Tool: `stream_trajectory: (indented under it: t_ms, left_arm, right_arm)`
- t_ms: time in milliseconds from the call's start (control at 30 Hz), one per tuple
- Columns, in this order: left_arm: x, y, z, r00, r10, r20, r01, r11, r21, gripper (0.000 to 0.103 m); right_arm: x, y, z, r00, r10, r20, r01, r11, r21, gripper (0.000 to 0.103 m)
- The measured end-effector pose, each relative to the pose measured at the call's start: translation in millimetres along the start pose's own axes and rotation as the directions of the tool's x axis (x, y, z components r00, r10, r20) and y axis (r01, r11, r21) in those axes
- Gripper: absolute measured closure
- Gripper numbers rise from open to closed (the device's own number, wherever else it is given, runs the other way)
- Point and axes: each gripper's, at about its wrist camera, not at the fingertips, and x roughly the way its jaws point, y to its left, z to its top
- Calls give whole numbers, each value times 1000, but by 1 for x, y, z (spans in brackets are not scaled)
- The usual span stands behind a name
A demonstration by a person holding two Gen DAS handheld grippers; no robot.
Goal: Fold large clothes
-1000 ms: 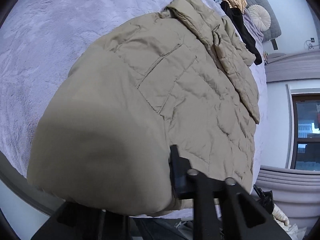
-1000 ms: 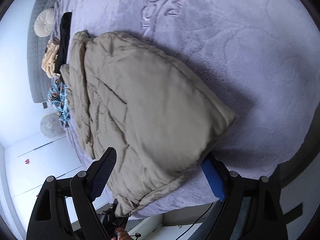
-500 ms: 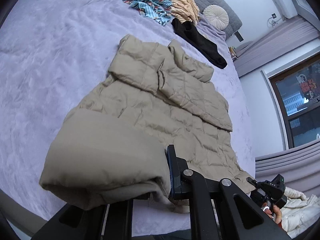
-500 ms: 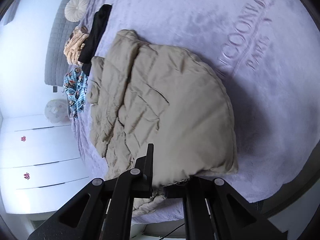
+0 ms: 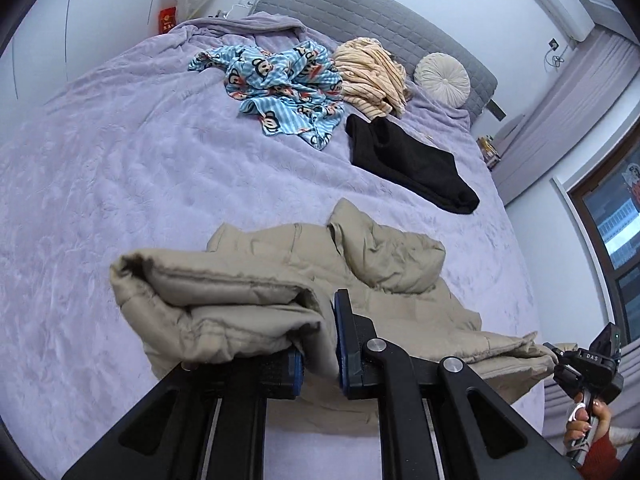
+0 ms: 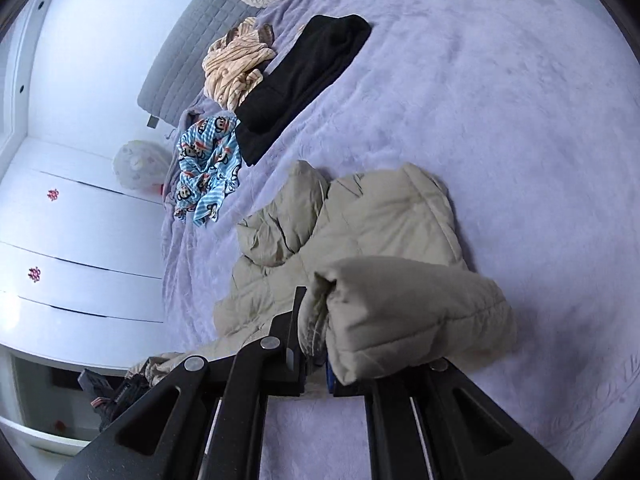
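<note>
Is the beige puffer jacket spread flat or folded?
Partly folded: the beige puffer jacket's hem is doubled over, pinched in both tongs.

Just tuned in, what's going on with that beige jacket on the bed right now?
A person is folding the beige puffer jacket on the purple bedspread, with a handheld claw in each hand. The left claw and the right claw are each shut on the jacket's near edge, lifting it above the rest of the jacket toward the collar end. Near the headboard lie a black garment, blue monkey-print pajamas and a striped peach garment, untouched.
</note>
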Motion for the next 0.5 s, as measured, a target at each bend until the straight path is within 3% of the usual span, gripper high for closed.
stream_trajectory:
  t_ms: [200, 500]
  left_arm:
    - [55, 11, 37, 999, 34, -26, -34, 999, 11, 89]
    - [151, 30, 56, 986, 91, -141, -84, 995, 52, 89]
  right_arm:
    - [59, 9, 48, 998, -56, -35, 55, 998, -15, 96]
    - [138, -11, 74, 986, -142, -83, 145, 989, 36, 96]
